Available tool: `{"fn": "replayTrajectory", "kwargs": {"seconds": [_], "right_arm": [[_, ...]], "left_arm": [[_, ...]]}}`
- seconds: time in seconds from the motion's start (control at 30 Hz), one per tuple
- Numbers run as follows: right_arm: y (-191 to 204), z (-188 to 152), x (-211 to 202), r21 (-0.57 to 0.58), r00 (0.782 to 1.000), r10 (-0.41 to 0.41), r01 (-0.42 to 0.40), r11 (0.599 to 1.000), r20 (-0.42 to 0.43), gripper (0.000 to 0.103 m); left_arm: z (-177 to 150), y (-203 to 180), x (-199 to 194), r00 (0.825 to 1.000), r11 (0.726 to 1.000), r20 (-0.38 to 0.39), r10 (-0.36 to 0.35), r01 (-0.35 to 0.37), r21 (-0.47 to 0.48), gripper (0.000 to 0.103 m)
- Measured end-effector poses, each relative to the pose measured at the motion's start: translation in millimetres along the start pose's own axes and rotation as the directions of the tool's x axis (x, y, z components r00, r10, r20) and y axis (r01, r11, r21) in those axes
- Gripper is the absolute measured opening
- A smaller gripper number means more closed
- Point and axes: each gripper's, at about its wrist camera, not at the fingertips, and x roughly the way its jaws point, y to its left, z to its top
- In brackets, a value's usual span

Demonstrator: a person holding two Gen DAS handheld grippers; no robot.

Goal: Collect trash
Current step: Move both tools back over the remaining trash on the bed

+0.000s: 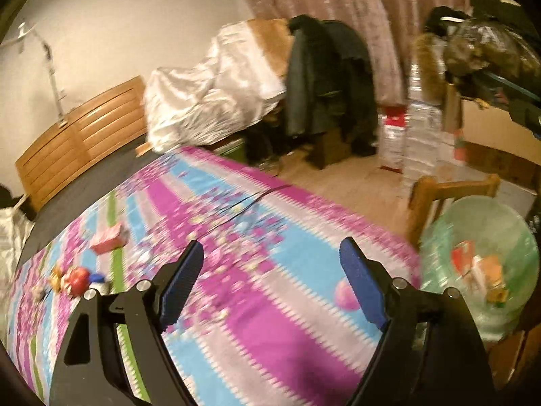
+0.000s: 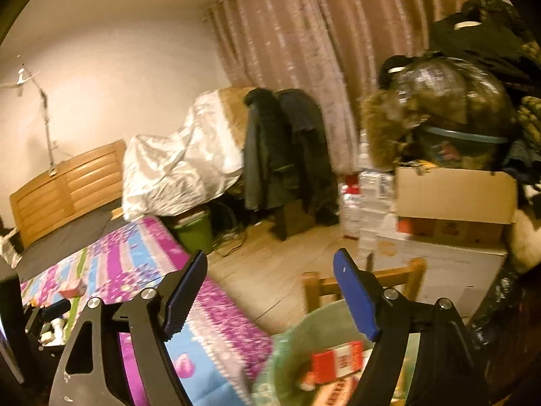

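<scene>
My left gripper (image 1: 272,253) is open and empty above the purple, blue and pink patterned bedspread (image 1: 257,304). To its left on the bedspread lie a small pink box (image 1: 108,238), a red round object (image 1: 78,280) and other small bits of trash (image 1: 55,275). A bin lined with a green bag (image 1: 480,264) stands at the right with red and orange packets inside. My right gripper (image 2: 270,267) is open and empty just above that bin (image 2: 287,348), where a red carton (image 2: 336,360) lies. The pink box (image 2: 71,289) shows far left in the right wrist view.
A wooden chair (image 1: 449,189) stands behind the bin. A wooden headboard (image 1: 77,142), a white-covered pile (image 1: 209,94), dark jackets (image 1: 324,77) and curtains (image 1: 338,0) lie beyond. Cardboard boxes (image 2: 453,203) and water bottle packs (image 2: 368,203) stand at the right on the wooden floor (image 2: 270,264).
</scene>
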Motion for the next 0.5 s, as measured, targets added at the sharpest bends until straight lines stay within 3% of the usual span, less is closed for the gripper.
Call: {"fn": "replayTrajectory", "kwargs": {"seconds": [0.23,0.5], "right_arm": [[82.8,-15.9,24.6,-0.096,0.989,0.121,-0.129,0.987,-0.083,0.080],[192.7,-50.6,41.5,-0.219,0.944,0.249,-0.296,0.930,-0.216,0.082]], "left_arm": [[-42.7,64.0,-0.4,0.994,0.991,-0.079,0.077,-0.085,-0.103,0.079],[-109.6,144.7,-11.5,0.962,0.941,-0.210,0.173,-0.224,-0.253,0.079]]}}
